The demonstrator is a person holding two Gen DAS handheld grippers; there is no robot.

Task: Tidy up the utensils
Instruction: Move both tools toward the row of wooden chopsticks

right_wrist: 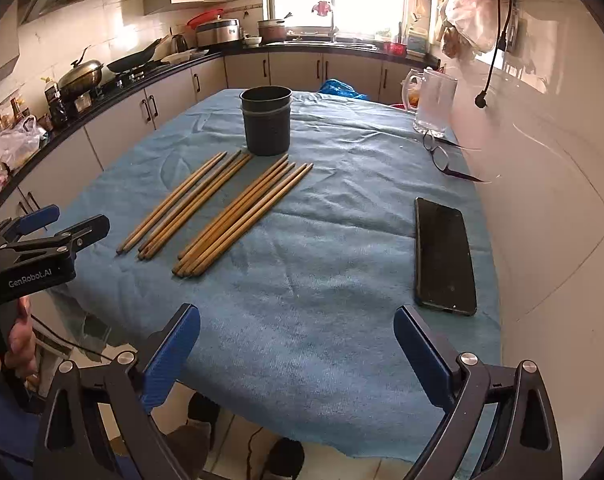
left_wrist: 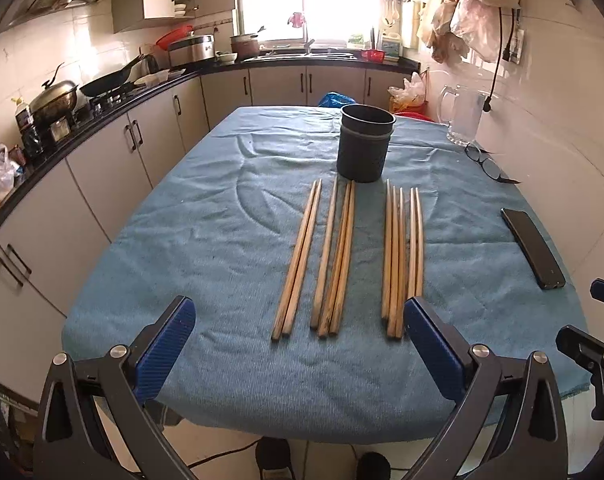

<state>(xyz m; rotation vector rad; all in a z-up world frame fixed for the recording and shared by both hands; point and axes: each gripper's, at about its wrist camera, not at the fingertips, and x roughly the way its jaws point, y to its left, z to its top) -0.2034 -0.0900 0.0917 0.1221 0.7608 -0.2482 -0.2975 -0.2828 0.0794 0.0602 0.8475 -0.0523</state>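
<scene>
Several wooden chopsticks [left_wrist: 336, 260] lie side by side in loose groups on the blue cloth [left_wrist: 205, 232], their tips pointing at a dark round cup [left_wrist: 364, 144] that stands upright just beyond them. My left gripper [left_wrist: 297, 308] is open at the near ends of the chopsticks and holds nothing. The right wrist view shows the same chopsticks [right_wrist: 237, 216] to the left of centre, with the cup [right_wrist: 266, 120] behind them. My right gripper [right_wrist: 297, 314] is open and empty over bare cloth [right_wrist: 322, 280] near the table's front edge, to the right of the chopsticks.
A black phone [right_wrist: 444, 252] lies on the cloth's right side. Glasses [right_wrist: 438, 156] and a clear glass pitcher [right_wrist: 434, 104] sit beyond it by the white wall. A kitchen counter [left_wrist: 101, 112] with pots runs along the left. A hand [right_wrist: 19, 340] holds the left gripper [right_wrist: 73, 218].
</scene>
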